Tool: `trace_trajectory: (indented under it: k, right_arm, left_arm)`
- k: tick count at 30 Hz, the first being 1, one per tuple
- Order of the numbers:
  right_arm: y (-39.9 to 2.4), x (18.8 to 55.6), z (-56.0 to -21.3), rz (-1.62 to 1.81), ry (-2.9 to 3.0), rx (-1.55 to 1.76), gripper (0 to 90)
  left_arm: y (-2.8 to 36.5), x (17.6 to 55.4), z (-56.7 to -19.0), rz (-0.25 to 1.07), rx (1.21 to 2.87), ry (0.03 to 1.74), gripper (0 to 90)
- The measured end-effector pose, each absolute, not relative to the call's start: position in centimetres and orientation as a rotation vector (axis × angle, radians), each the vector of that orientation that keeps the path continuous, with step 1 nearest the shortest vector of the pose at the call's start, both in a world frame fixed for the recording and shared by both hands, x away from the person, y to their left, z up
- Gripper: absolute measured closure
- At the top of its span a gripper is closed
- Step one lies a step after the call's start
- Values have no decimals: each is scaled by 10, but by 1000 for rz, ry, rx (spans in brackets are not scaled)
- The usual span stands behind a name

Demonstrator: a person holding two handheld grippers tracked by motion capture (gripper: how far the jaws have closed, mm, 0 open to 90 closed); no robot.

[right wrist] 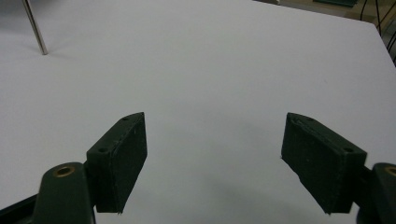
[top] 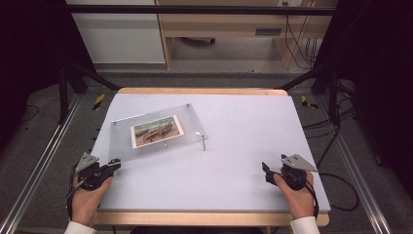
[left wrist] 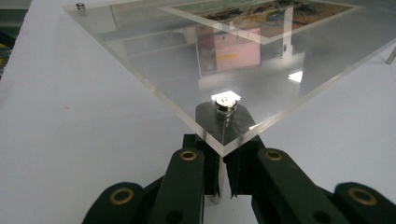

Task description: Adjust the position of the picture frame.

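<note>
left gripper [left wrist: 223, 179] down at the near left corner of the table [top: 234, 161], jaws pinched tight around the metal standoff post [left wrist: 225, 109] beneath the near corner of the clear acrylic frame [top: 158, 131]. frame raised on its posts, left of table centre, printed picture [top: 157, 130] sandwiched inside. right gripper [right wrist: 212, 163] resting near the right edge, jaws wide apart, nothing between them.
</note>
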State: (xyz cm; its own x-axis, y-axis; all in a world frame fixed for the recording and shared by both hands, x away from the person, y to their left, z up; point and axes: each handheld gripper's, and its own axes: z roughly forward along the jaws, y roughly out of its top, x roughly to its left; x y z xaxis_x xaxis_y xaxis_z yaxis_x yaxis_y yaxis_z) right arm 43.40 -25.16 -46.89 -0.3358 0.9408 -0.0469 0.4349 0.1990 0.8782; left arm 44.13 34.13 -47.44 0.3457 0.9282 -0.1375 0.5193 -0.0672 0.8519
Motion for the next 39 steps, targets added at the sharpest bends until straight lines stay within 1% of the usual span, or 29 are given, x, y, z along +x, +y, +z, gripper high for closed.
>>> trace_trajectory:
  k: [9,11,16,19,21,22,23,25,29,31,32,33,34,39]
  right_arm:
    - [-246,433,-466,1046,1886,1267,184]
    - [-240,433,-464,1026,1907,1239,170]
    - [-215,438,-457,1069,1957,1193,188]
    - [-192,445,-446,1087,1994,1135,237]
    - [-175,452,-440,1100,2032,1092,250]
    - [-175,452,-440,1100,2032,1092,250]
    - [-155,462,-436,1124,2045,1067,308]
    - [-139,469,-434,1134,2075,1046,339]
    - [-108,486,-442,1187,2140,1040,422]
    - [-97,495,-449,1201,2166,1048,441]
    - [-92,499,-453,1207,2184,1066,460]
    - [-92,499,-453,1207,2184,1066,460]
    - [-87,506,-459,1206,2190,1083,494]
    - [-75,521,-465,1229,2161,1092,594]
  left_arm:
    - [343,441,-472,534,1703,1303,837]
    - [343,441,-470,518,1692,1300,838]
    - [344,442,-468,502,1674,1303,837]
    - [344,442,-467,493,1665,1307,837]
    - [345,442,-466,489,1659,1309,837]
    - [345,442,-466,489,1659,1309,837]
    - [345,442,-465,490,1656,1309,837]
    - [345,443,-465,485,1655,1308,837]
    - [346,443,-464,472,1645,1307,837]
    - [346,443,-463,469,1642,1305,838]
    - [346,443,-463,464,1636,1303,838]
    - [346,443,-463,464,1636,1303,838]
    - [346,443,-462,464,1636,1302,838]
    - [346,443,-461,457,1618,1298,838]
